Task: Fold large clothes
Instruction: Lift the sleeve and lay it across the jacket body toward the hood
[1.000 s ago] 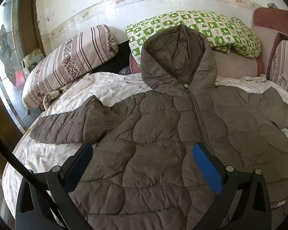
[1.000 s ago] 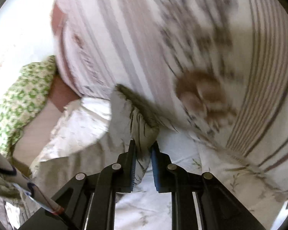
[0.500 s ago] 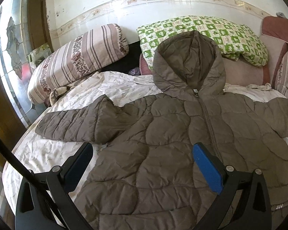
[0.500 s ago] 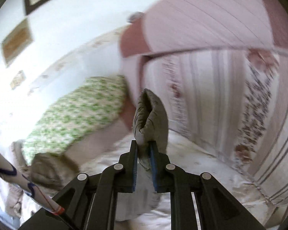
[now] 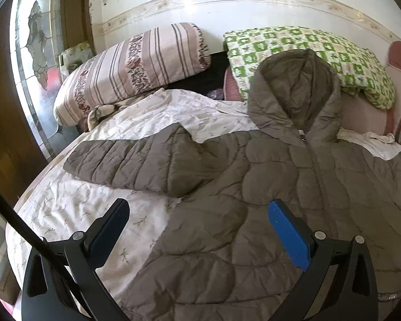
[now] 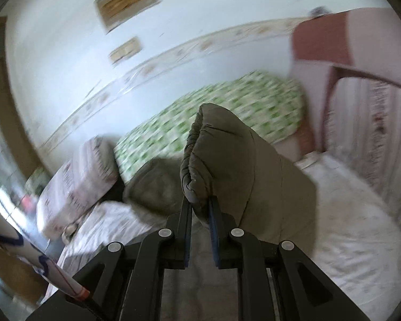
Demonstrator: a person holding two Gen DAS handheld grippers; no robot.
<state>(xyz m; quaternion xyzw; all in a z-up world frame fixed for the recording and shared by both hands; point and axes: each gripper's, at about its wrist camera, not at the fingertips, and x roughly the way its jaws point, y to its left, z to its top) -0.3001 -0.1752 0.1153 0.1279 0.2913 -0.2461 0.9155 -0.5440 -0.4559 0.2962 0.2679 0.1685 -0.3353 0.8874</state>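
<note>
Since a second ago the right gripper (image 6: 200, 208) has risen off the bed with the jacket's sleeve cuff (image 6: 200, 155) and swung round, so that the wall and pillows now fill its view in place of the striped pillow close up; the left gripper has shifted too, and the jacket sits further right in its view.

Left wrist view: the left gripper (image 5: 197, 227) hangs over the near part of the bed with its jaws spread wide and nothing between them. One finger (image 5: 107, 232) is above the white sheet (image 5: 74, 208), the blue-padded finger (image 5: 288, 238) above the jacket's front. The brown quilted jacket (image 5: 254, 187) lies flat, front up and zipped, across the middle of the bed, its hood (image 5: 294, 99) toward the head end and lying against the green checked pillow (image 5: 320, 50). One sleeve (image 5: 136, 163) stretches flat toward the bed's left edge. The striped pillow (image 5: 131, 67) lies at the far left corner.

Right wrist view: the right gripper is clamped on the sleeve cuff, which stands up between the pads, with the rest of that sleeve draped down to the bed beneath. The picture is blurred. Behind the cuff lie the hood, the green checked pillow and the striped pillow, and white sheet shows on the right.
</note>
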